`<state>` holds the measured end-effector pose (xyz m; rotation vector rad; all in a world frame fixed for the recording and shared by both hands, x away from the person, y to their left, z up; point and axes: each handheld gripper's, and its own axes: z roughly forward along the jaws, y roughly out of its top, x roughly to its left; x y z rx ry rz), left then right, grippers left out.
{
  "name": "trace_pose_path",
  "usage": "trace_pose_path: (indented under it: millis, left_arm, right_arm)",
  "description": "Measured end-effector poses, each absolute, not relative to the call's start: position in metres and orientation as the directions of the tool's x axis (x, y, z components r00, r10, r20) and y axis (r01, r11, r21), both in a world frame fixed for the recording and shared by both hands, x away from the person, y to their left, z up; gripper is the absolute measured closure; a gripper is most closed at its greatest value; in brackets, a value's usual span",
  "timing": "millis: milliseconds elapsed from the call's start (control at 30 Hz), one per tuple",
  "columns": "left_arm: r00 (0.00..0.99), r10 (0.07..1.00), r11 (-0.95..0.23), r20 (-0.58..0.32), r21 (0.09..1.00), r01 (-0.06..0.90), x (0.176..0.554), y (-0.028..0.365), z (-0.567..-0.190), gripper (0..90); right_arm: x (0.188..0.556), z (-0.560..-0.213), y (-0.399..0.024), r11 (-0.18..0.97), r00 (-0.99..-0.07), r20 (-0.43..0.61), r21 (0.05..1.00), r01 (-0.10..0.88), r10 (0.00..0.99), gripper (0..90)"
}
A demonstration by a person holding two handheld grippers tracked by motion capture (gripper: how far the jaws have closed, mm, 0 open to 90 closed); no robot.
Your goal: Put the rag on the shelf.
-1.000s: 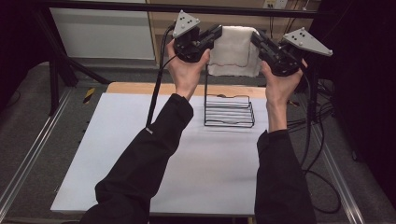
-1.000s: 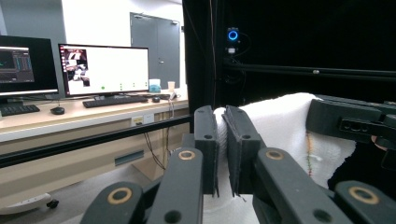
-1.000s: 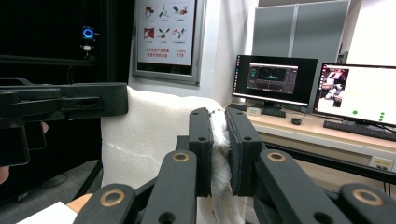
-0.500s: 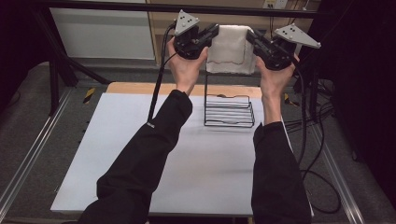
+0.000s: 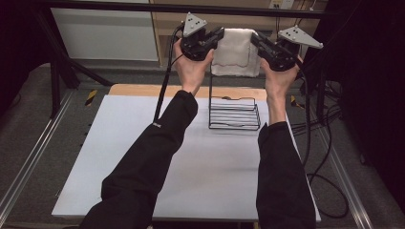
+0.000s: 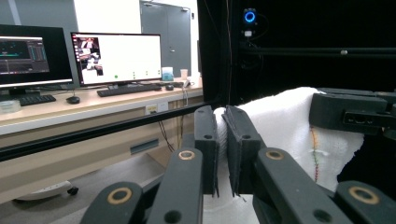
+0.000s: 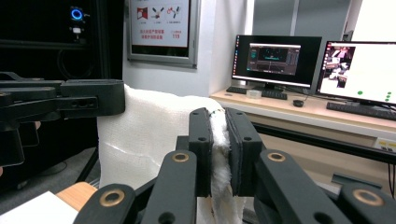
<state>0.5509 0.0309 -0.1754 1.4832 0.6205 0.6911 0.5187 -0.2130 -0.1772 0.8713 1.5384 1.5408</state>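
High view: I hold a white towel [image 5: 235, 51] stretched between my two grippers, raised above the far end of the tabletop [image 5: 143, 157]. My left gripper [image 5: 216, 36] has its fingers closed on the towel's left upper edge; the left gripper view confirms cloth pinched between the pads. My right gripper [image 5: 255, 39] has its fingers closed on the right upper edge, and the right gripper view shows the same pinch, with the fabric bunched between the pads.

The towel's long axis runs level, left to right, from one grip to the other, and the cloth hangs down from that line. A red stitched line crosses its lower part.

Directly beneath the towel, a black wire rack [image 5: 234, 113] stands on the tabletop, its upright post [image 5: 210, 95] rising toward the towel's left half. Whether the cloth touches the post or any bar at its top I cannot tell.

Judgement: the coming move turns on keeping the stretched edge parallel to the rack's top and lowering both hands evenly. Both hands sit about equally near; the left is closer to the post.
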Motion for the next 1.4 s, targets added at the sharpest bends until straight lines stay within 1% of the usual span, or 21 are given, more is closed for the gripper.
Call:
trace_pose_path:
  millis: [500,1000,1400]
  left_arm:
    - [0.703,0.709,-0.086,0.063,0.996,-0.002,0.547,0.021,-0.201,83.6]
    - [0.727,0.685,-0.102,0.056,0.995,0.020,0.535,0.021,-0.219,83.5]
    - [0.746,0.665,-0.118,0.047,0.992,0.043,0.523,0.024,-0.226,83.4]
  right_arm:
    - [0.517,-0.204,-0.227,0.047,-0.467,-0.042,0.999,0.000,0.883,81.7]
    - [0.504,-0.218,-0.229,0.075,-0.467,-0.054,0.997,0.028,0.883,81.5]
    - [0.493,-0.226,-0.232,0.088,-0.489,-0.057,0.995,0.040,0.870,80.8]
